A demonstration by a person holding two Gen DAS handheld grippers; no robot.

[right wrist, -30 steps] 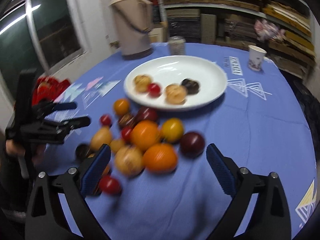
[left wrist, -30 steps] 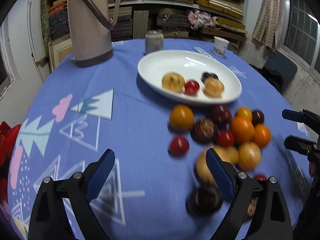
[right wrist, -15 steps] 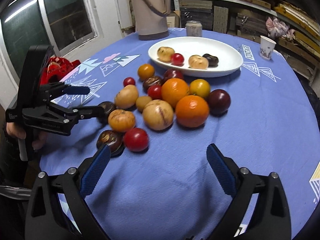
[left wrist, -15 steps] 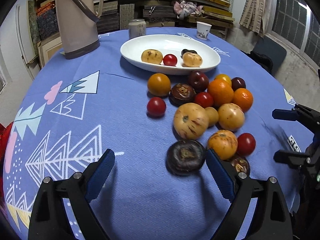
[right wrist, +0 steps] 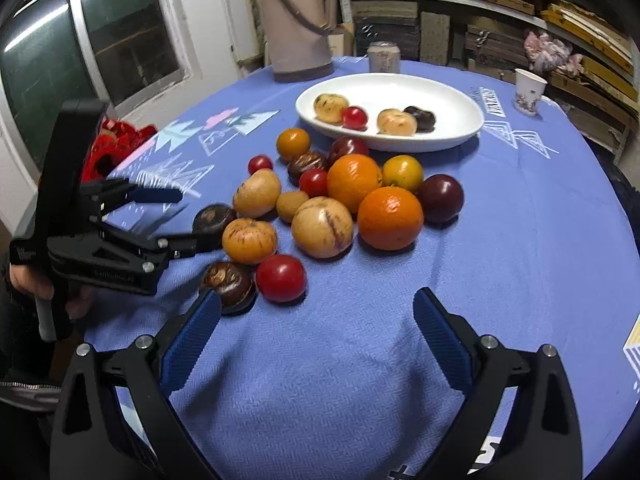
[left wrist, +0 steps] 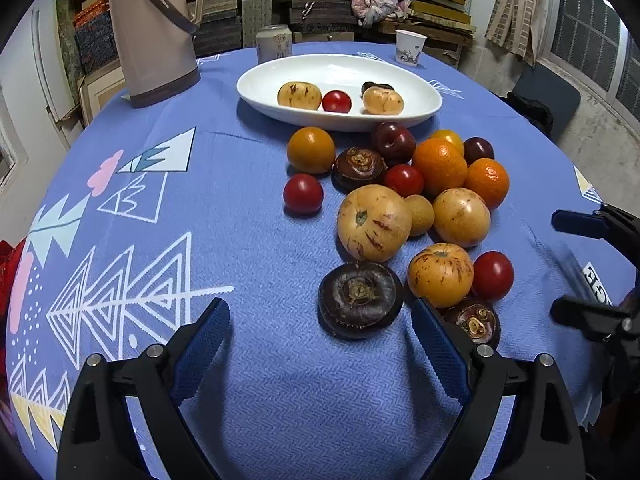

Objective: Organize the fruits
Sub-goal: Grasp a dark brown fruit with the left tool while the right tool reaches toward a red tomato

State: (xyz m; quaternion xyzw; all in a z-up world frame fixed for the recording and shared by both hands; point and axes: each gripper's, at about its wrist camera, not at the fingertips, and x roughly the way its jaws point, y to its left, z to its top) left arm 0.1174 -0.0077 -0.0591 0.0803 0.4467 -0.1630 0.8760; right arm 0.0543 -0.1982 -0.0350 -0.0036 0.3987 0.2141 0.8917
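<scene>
A heap of several fruits lies on the blue tablecloth [left wrist: 248, 240] before a white oval plate [left wrist: 424, 100]; the plate [right wrist: 460, 120] holds two yellow fruits, a red tomato and a dark fruit. My left gripper [left wrist: 322, 334] is open, low over the cloth, with a dark round fruit [left wrist: 360, 300] just beyond its fingertips. My right gripper [right wrist: 316, 326] is open too, empty, with a red tomato [right wrist: 281, 278] and a dark fruit [right wrist: 228, 282] near its left finger. Oranges [right wrist: 390, 218], yellow fruits and plums fill the heap.
A tan thermos jug [left wrist: 154, 32], a drink can [left wrist: 274, 43] and a paper cup [left wrist: 410, 46] stand behind the plate. Stacked boards fill shelves at the back. A hand [right wrist: 32, 280] holds the left gripper at the table's left edge.
Both grippers drew back toward the table's near edge and lowered, so the fruit heap now lies farther ahead. Both stay open. No fruit has moved.
</scene>
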